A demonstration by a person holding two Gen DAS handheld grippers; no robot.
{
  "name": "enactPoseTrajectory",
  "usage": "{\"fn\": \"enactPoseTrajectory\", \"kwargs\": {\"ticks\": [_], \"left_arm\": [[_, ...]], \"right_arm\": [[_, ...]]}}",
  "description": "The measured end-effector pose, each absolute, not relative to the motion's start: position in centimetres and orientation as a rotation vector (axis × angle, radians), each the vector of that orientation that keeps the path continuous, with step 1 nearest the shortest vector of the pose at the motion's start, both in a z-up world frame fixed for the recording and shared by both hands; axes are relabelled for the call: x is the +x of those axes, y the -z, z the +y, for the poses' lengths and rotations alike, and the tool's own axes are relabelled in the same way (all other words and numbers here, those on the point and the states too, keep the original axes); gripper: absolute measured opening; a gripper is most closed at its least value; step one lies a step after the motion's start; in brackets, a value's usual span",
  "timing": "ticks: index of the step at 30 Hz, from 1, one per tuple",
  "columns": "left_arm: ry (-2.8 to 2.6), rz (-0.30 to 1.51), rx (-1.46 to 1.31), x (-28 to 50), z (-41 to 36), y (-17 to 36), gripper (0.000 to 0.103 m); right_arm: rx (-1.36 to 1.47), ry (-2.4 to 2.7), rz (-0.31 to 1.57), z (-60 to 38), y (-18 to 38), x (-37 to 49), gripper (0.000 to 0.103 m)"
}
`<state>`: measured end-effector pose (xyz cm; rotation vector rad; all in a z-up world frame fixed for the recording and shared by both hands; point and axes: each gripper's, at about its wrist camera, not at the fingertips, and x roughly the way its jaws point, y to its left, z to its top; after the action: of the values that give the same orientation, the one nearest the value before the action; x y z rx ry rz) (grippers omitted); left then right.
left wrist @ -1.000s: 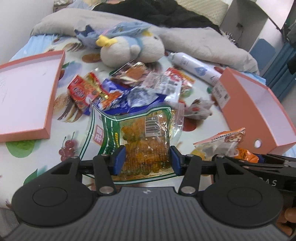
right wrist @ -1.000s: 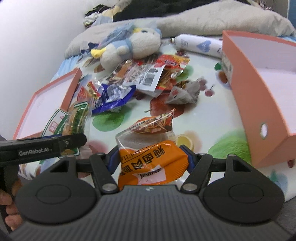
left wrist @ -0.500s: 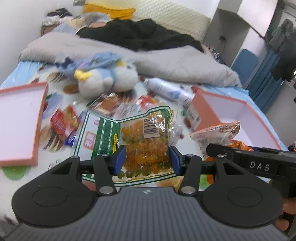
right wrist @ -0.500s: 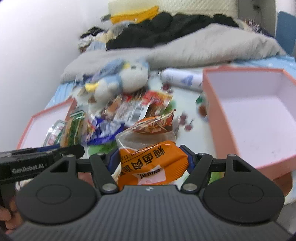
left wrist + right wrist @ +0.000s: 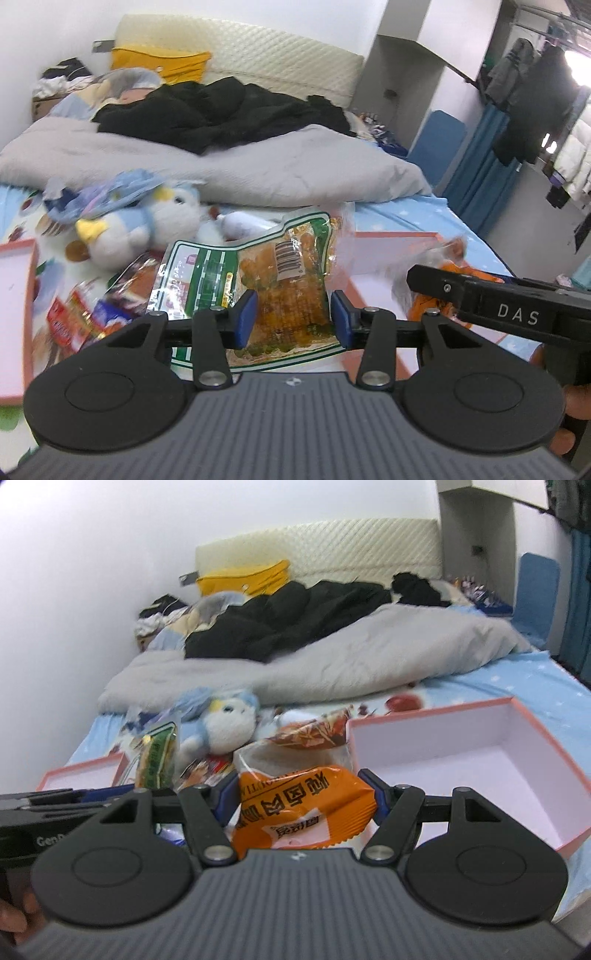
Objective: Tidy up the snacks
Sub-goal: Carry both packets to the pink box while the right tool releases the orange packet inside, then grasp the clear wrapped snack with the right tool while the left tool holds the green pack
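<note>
No snack lies in the pink box [image 5: 480, 760], ahead-right of the right gripper [image 5: 301, 799], which clamps an orange packet [image 5: 303, 805]. The left gripper [image 5: 290, 319], jaws closing, pinches a green-edged packet [image 5: 284, 291]. Several snacks [image 5: 74, 314] remain below-left.

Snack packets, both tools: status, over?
Left tool closing on clear green-edged packet. Right tool gripping orange foil packet. Open pink cardboard box ahead, nothing blocking.
</note>
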<state>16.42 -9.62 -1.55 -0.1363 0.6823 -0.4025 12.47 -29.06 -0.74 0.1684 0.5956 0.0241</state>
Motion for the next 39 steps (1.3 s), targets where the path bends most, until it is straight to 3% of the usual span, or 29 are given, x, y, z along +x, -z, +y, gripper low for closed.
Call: {"fn": "enactPoseTrajectory", "kwargs": {"ticks": [5,7,21,39], "left_arm": [[0.440,0.657,-0.116,18.2,-12.7,-0.5,0.047],[0.457,0.652,-0.115,19.2,-14.1,-1.1,0.047],[0.537,0.763,-0.033,24.5,-22.7,2.6,0.045],[0.399,0.828,-0.087,23.2,-13.8,6.5,0.042]], "right_arm": [[0.192,0.016,0.566,-31.8,-0.1,13.3,0.052],[0.193,0.034,0.557,-33.0,-0.1,13.7,0.039],[0.304,0.111,0.681,-39.3,6.3,16.0,0.040],[0.264,-0.074,0.690,-32.4,7.3,15.8,0.040]]}}
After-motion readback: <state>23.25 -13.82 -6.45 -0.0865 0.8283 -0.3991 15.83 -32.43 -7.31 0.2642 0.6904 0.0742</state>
